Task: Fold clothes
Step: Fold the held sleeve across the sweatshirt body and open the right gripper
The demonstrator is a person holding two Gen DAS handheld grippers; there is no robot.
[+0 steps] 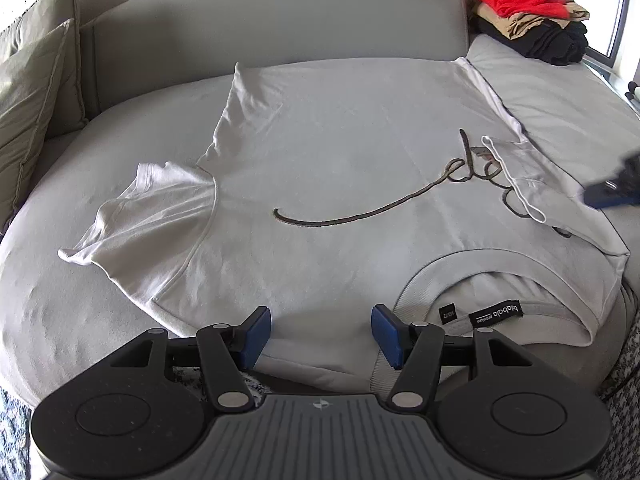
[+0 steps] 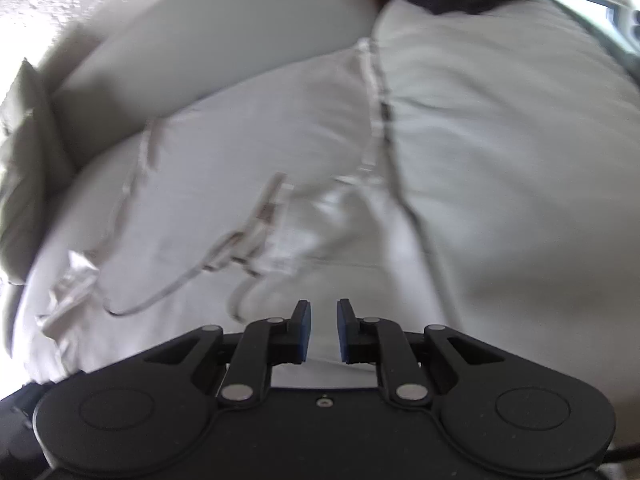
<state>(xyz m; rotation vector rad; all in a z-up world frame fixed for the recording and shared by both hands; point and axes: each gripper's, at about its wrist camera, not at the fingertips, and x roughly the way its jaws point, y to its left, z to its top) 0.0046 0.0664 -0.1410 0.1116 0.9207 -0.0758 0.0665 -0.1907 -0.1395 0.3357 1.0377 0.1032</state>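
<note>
A white T-shirt (image 1: 320, 152) with dark script lettering lies spread face up on a grey cushioned seat (image 1: 560, 96). Its collar (image 1: 424, 280), with black labels, is nearest in the left wrist view. One sleeve (image 1: 140, 208) is spread out to the left; the other sleeve (image 1: 520, 172) is folded over onto the lettering. My left gripper (image 1: 320, 322) hovers open over the shoulder beside the collar, holding nothing. My right gripper (image 2: 324, 314) has its pads a narrow gap apart with nothing between them; the shirt (image 2: 260, 208) below it is blurred. The right gripper (image 1: 612, 194) shows blurred beside the folded sleeve.
A stack of folded clothes (image 1: 528, 20), red on top of tan and black, sits at the far right corner by a window. Pale green pillows (image 1: 32, 92) lean at the left. The grey backrest (image 1: 280, 20) runs behind the shirt. Patterned fabric (image 1: 628, 364) shows at the lower right.
</note>
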